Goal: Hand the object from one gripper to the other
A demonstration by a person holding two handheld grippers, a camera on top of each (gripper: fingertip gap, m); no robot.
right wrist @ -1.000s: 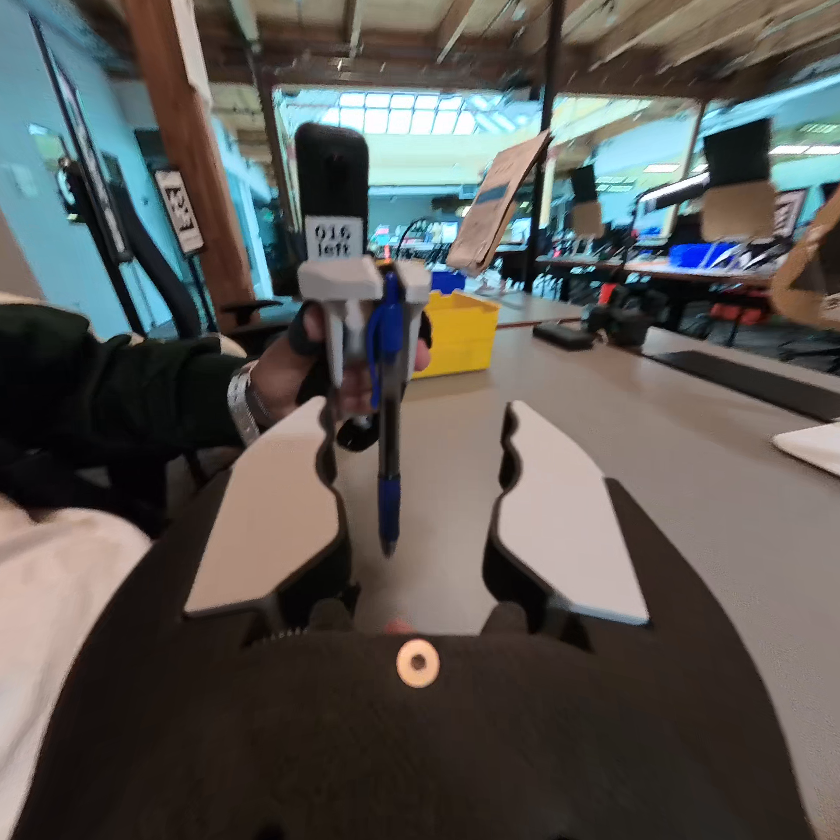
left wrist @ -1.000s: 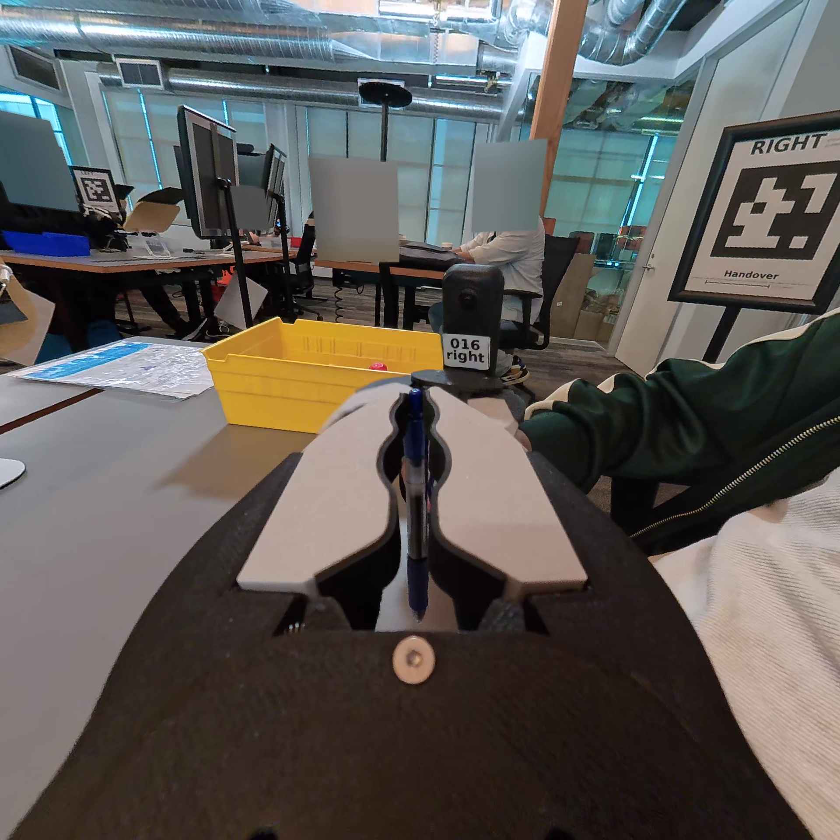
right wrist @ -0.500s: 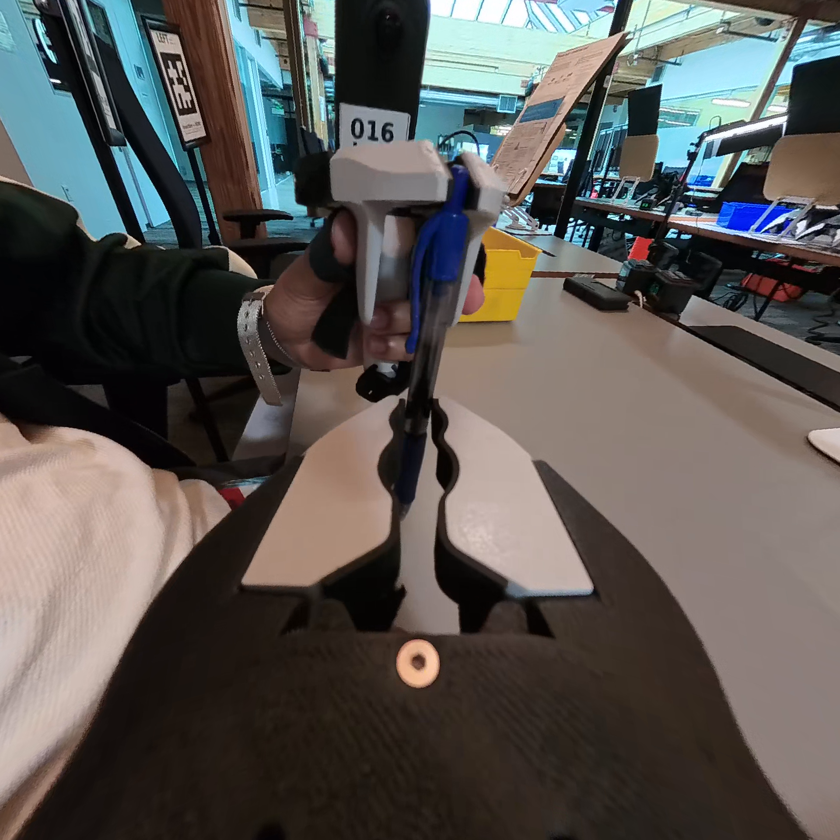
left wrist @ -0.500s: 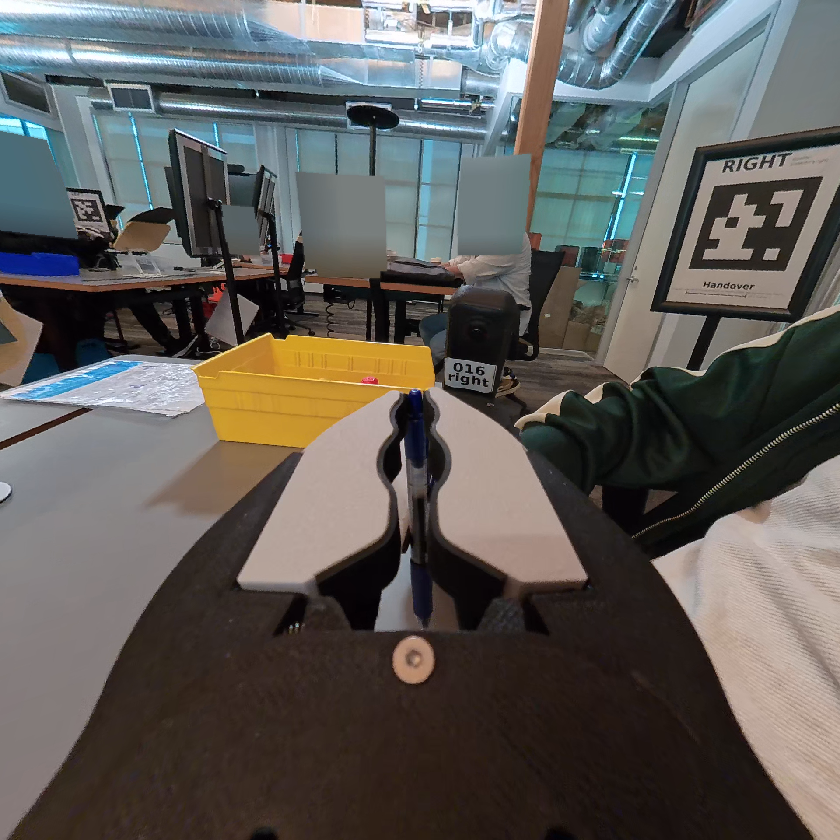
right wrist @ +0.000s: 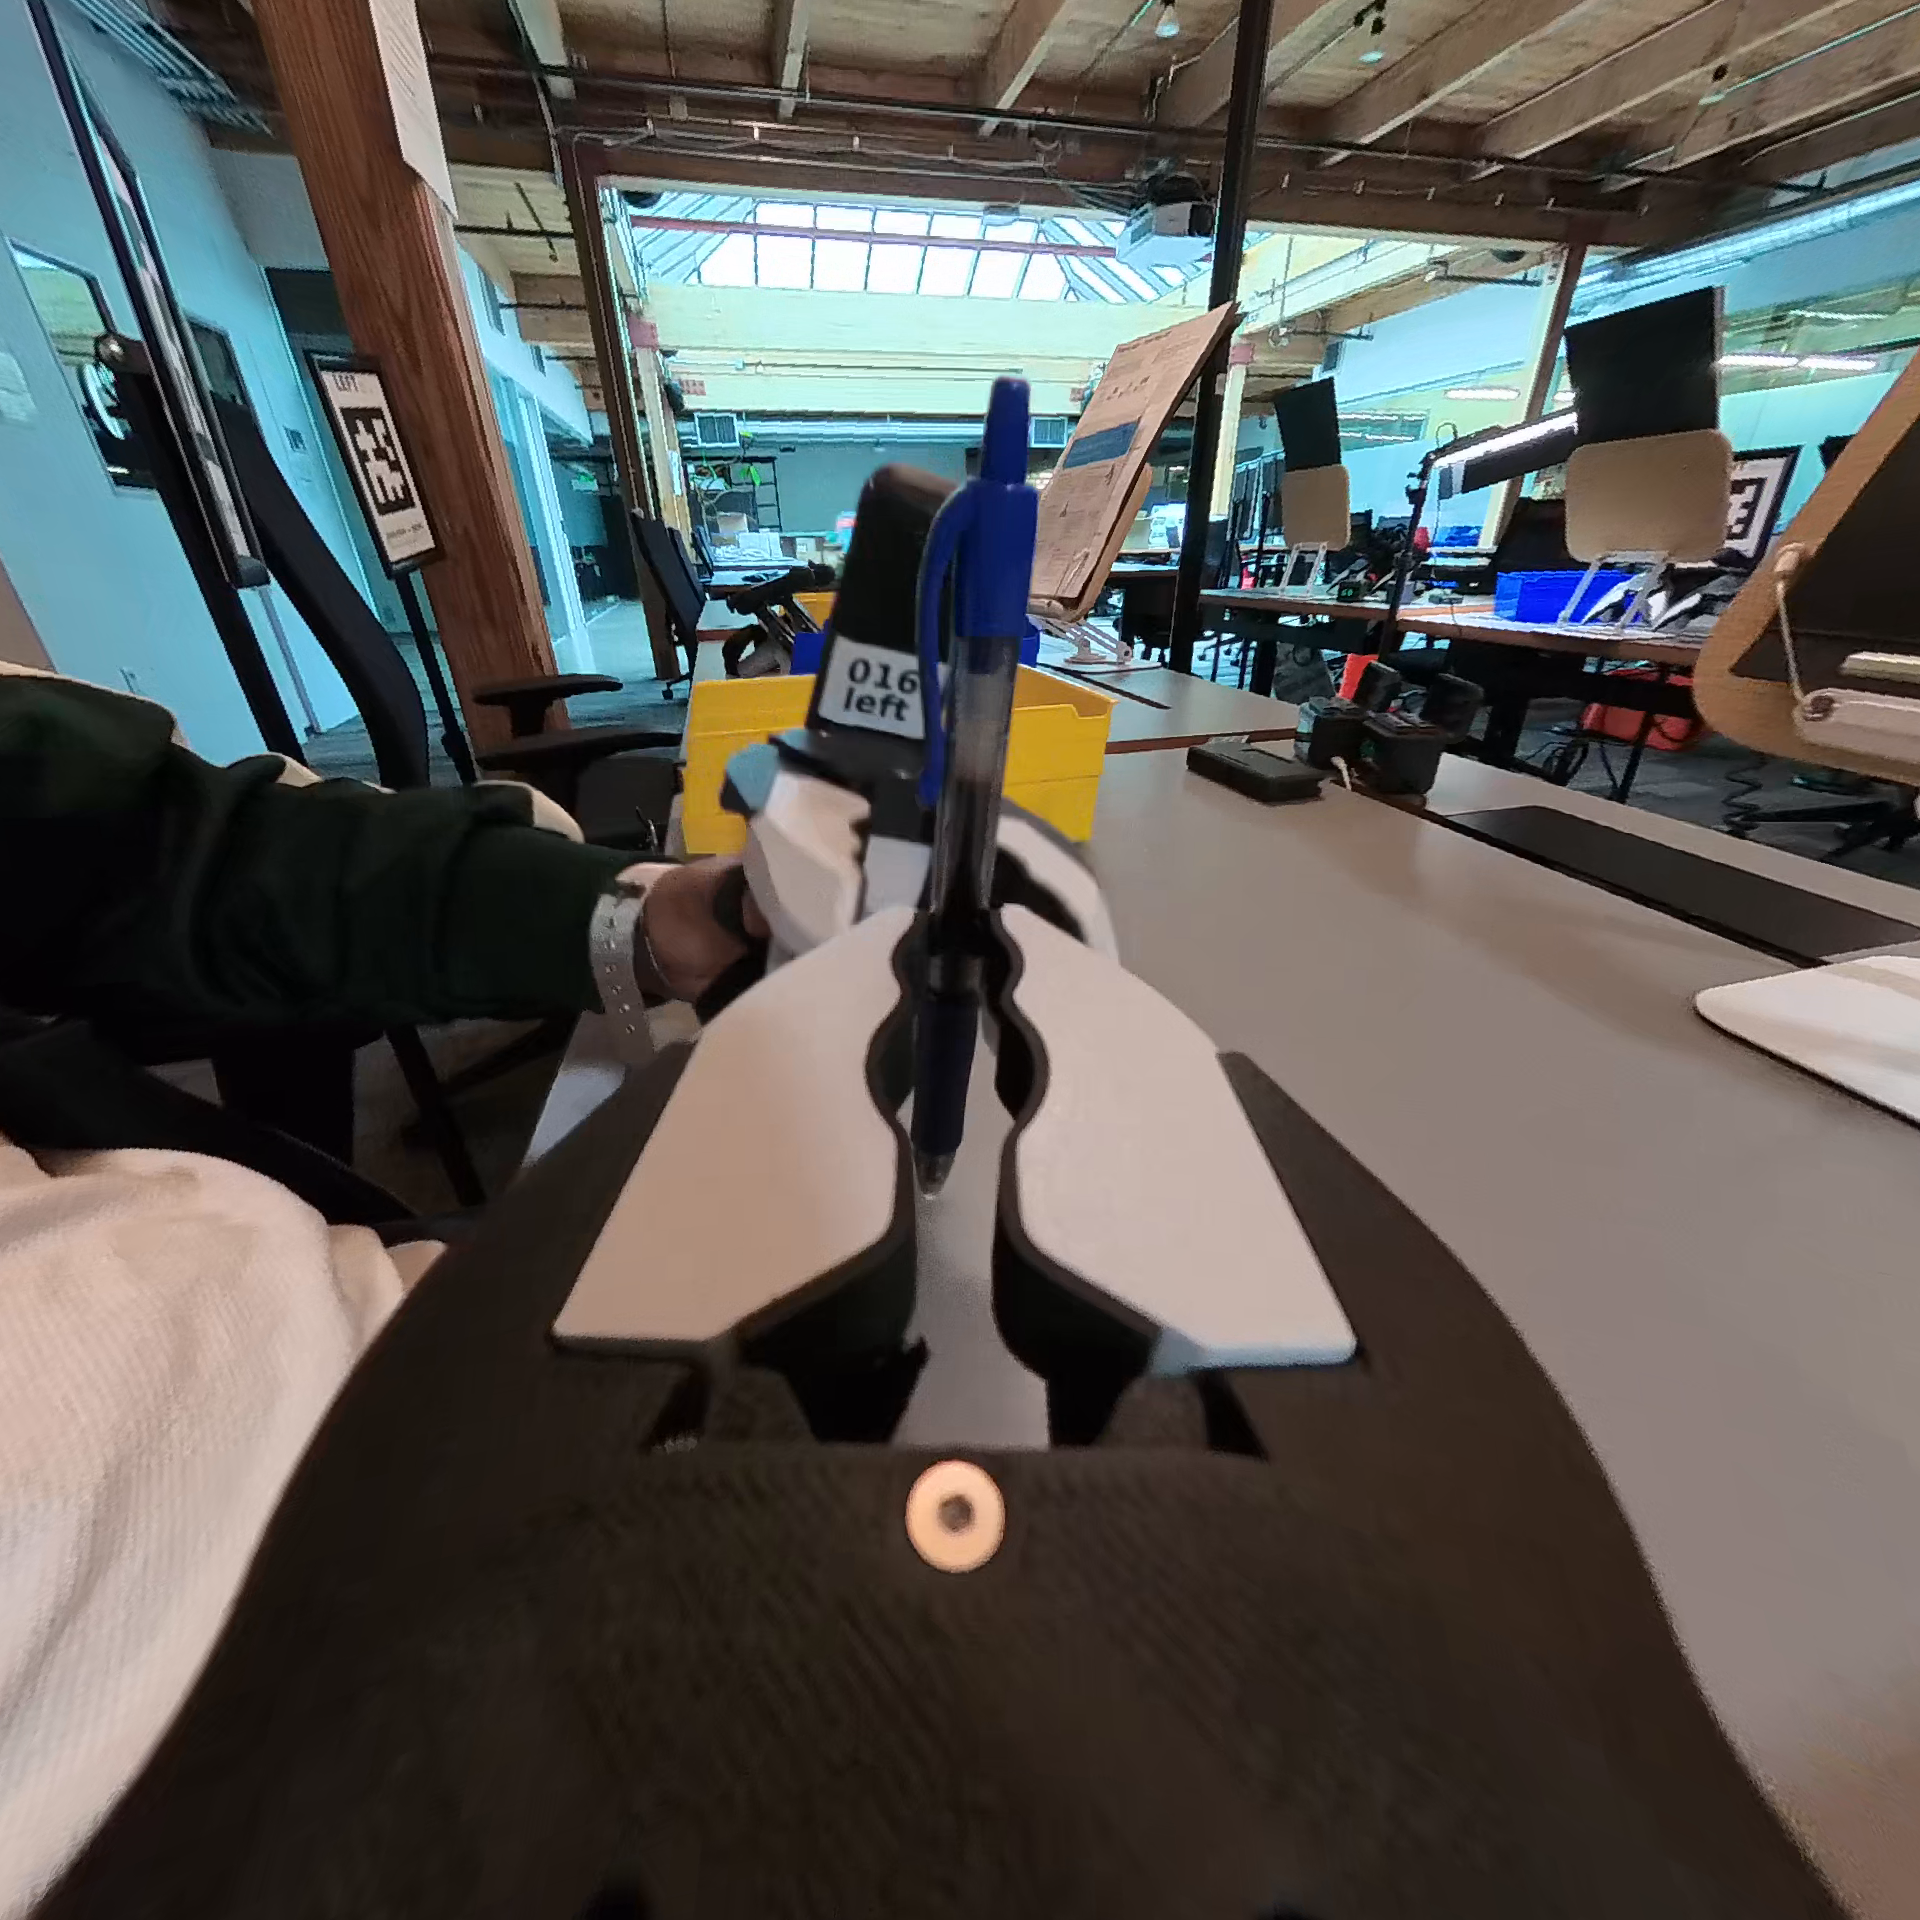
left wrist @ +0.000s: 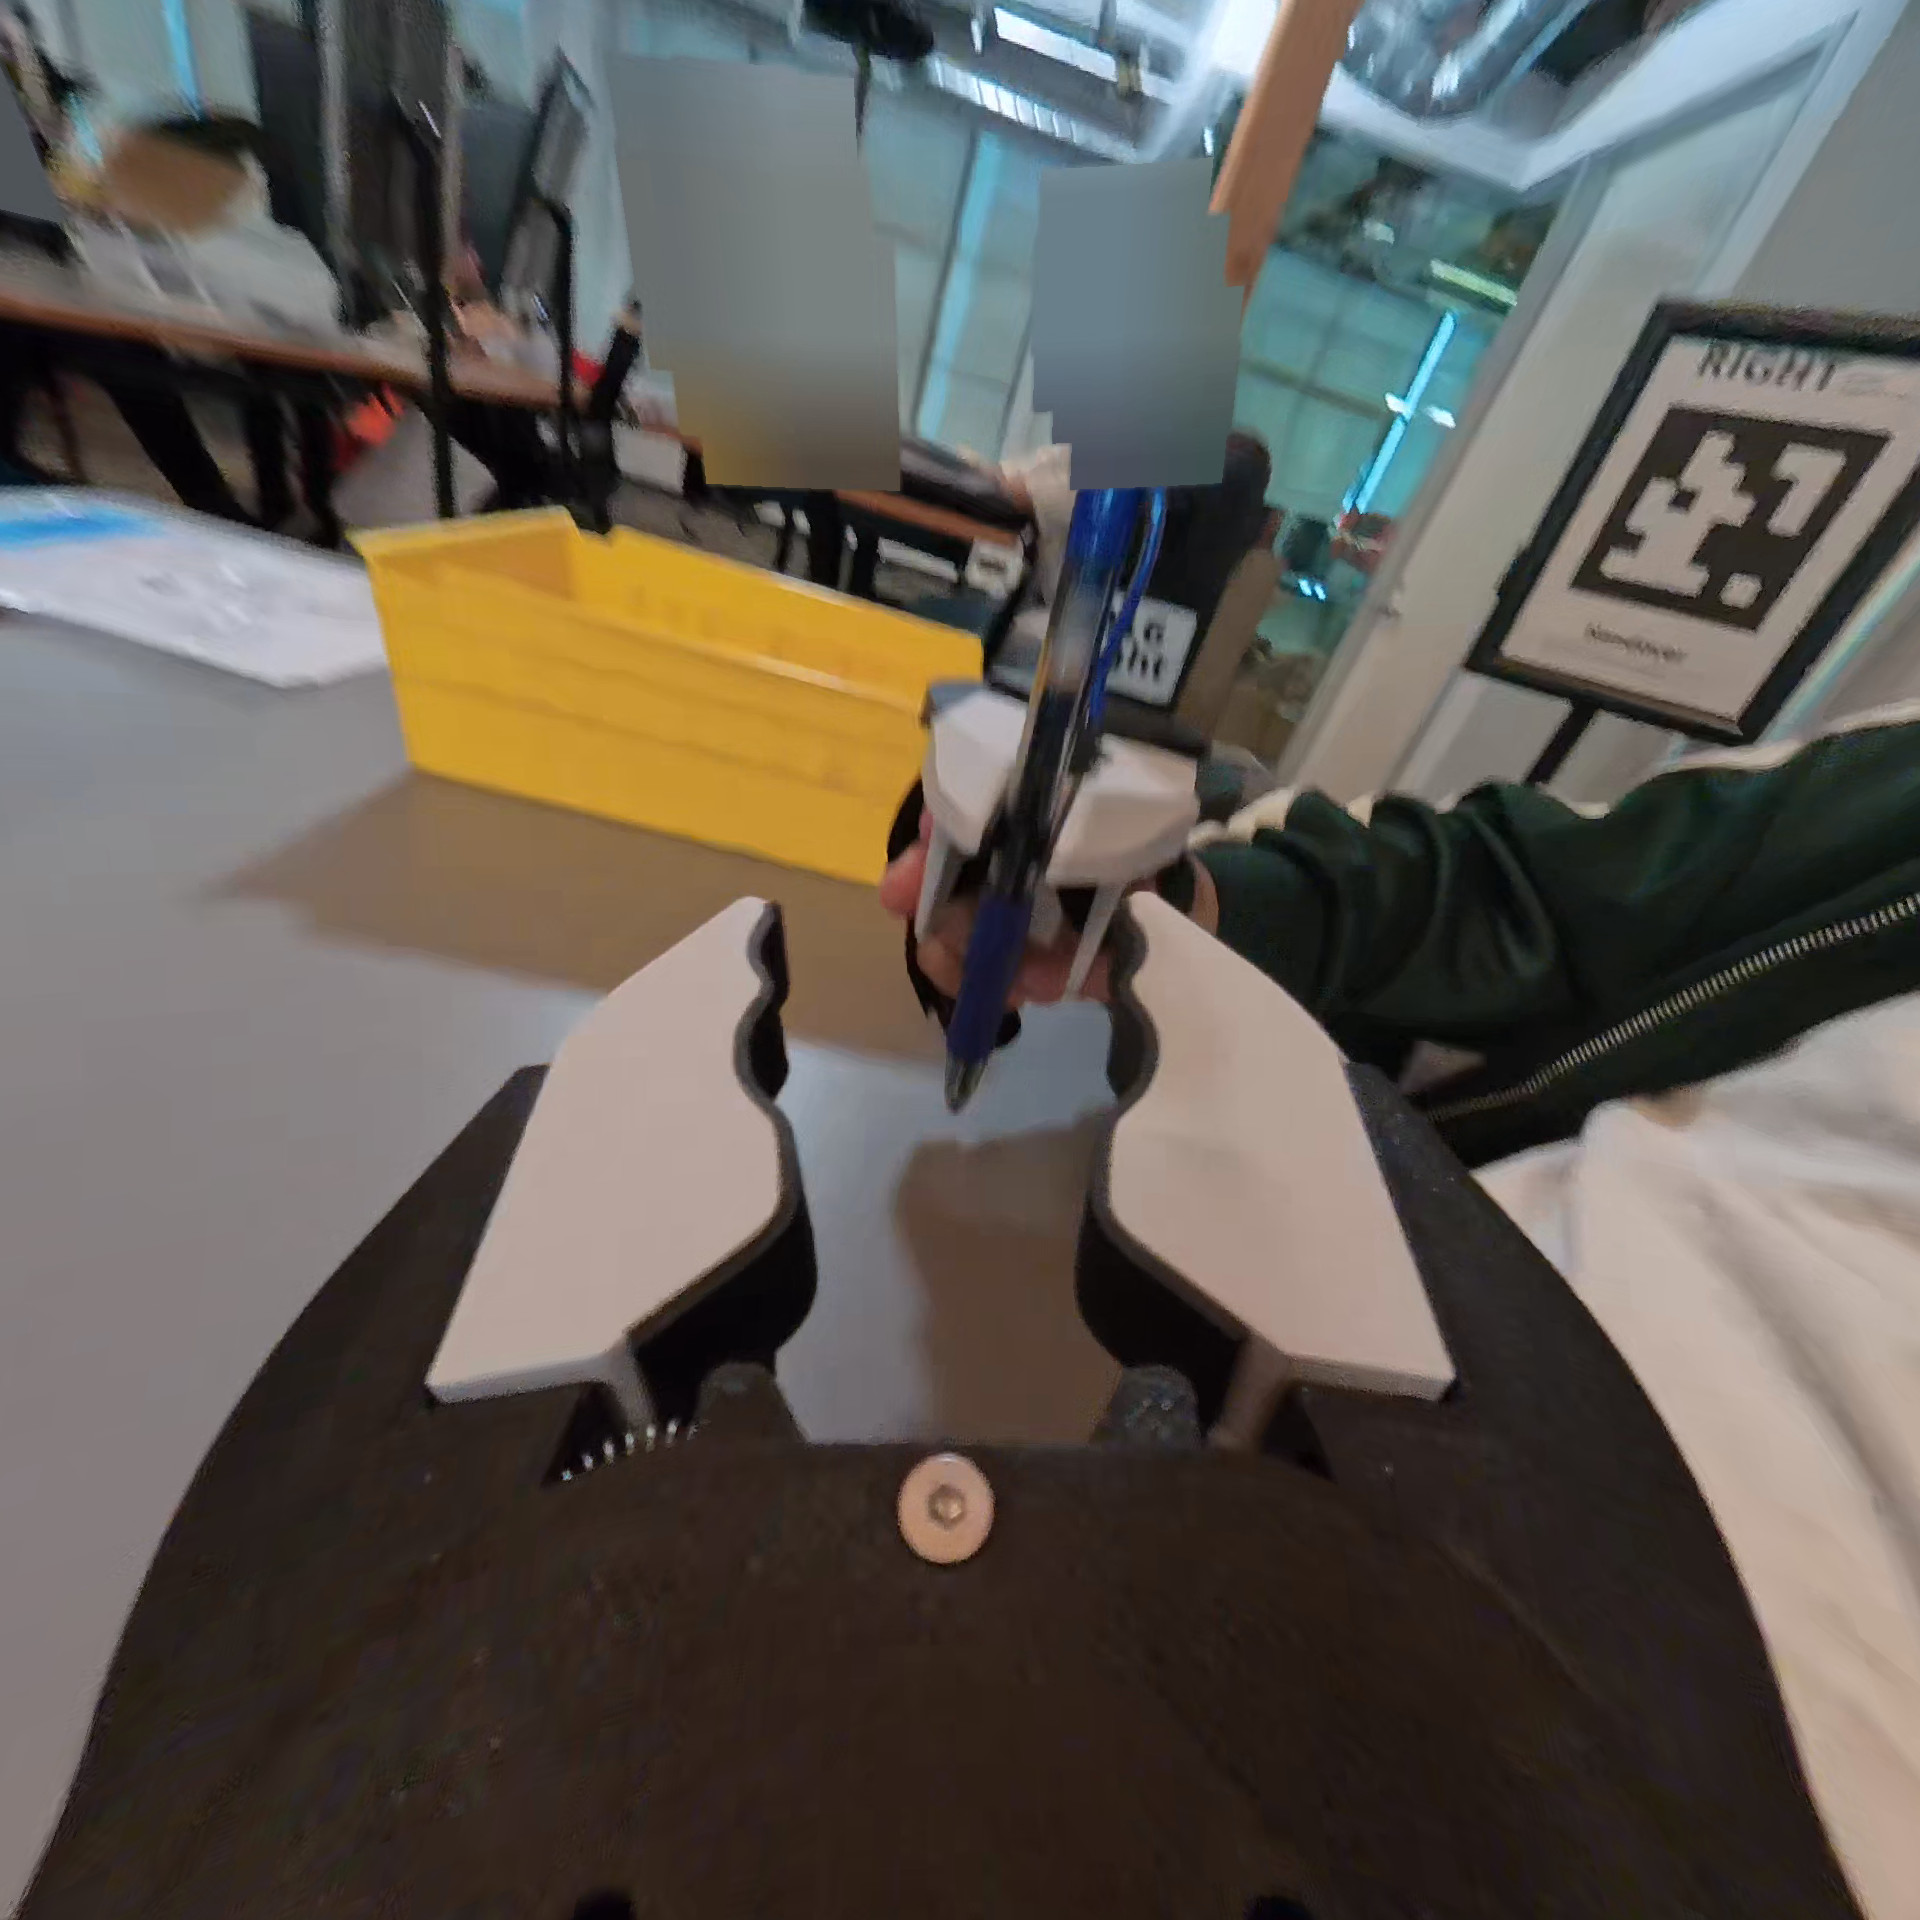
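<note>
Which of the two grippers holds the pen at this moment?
The right gripper: its jaws are shut on the blue pen, which stands upright. The left gripper has its jaws wide open, with the pen beyond them.

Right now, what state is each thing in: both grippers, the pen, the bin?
left gripper: open, fingers spread, holding nothing
right gripper: shut on the pen
pen: upright, tip down, held off the table
yellow bin: resting on the table, contents not visible

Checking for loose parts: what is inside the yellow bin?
Nothing can be told. The yellow bin shows only blurred inner walls; its front wall hides the floor, and the left claw blocks the right wrist view.
</note>
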